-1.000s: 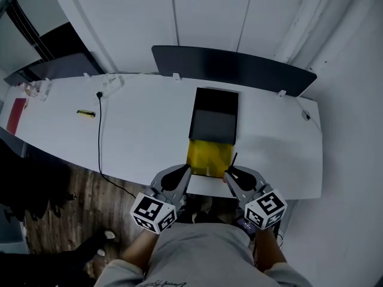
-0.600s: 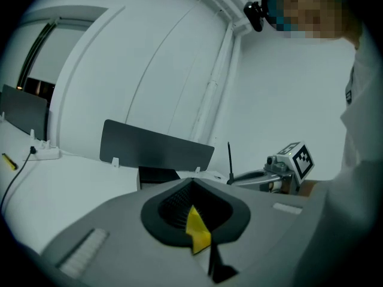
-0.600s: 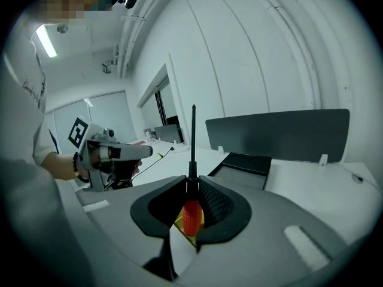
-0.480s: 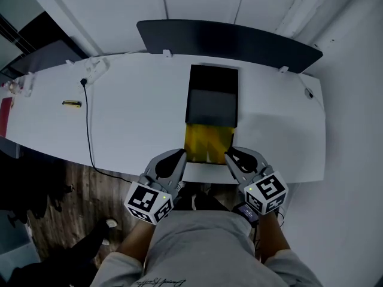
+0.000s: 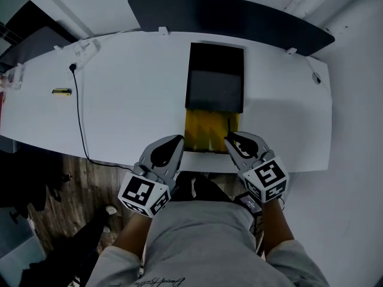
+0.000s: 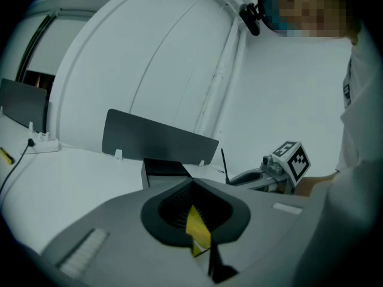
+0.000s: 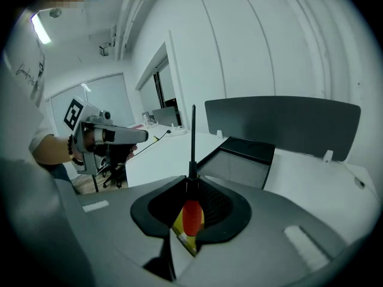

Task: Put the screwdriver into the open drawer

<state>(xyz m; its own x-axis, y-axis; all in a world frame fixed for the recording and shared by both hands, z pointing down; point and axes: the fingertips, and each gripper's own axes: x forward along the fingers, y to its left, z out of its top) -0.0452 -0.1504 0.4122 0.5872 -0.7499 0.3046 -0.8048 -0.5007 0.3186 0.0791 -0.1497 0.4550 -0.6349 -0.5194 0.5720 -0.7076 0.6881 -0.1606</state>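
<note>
A black box (image 5: 215, 84) lies on the white table (image 5: 131, 112), and its yellow open drawer (image 5: 206, 133) is pulled out toward the table's near edge. My right gripper (image 5: 230, 139) is shut on the screwdriver. Its red handle (image 7: 191, 217) sits between the jaws and its thin black shaft (image 7: 192, 142) sticks out past the tips, over the drawer's right side (image 5: 228, 126). My left gripper (image 5: 177, 141) hovers at the drawer's left front corner, shut and empty. Yellow shows through the gap behind its tips (image 6: 192, 183). The right gripper (image 6: 272, 171) appears in the left gripper view.
A dark screen panel (image 5: 233, 15) stands along the table's far edge. A black cable (image 5: 78, 115) runs from a power strip (image 5: 87, 46) across the left of the table, near a small yellow object (image 5: 61, 91). Wooden floor (image 5: 72, 184) lies below left.
Both grippers have moved forward from the table's near edge to the yellow drawer. The screwdriver shaft now reaches over the drawer's right side. The head camera has tipped further down.
</note>
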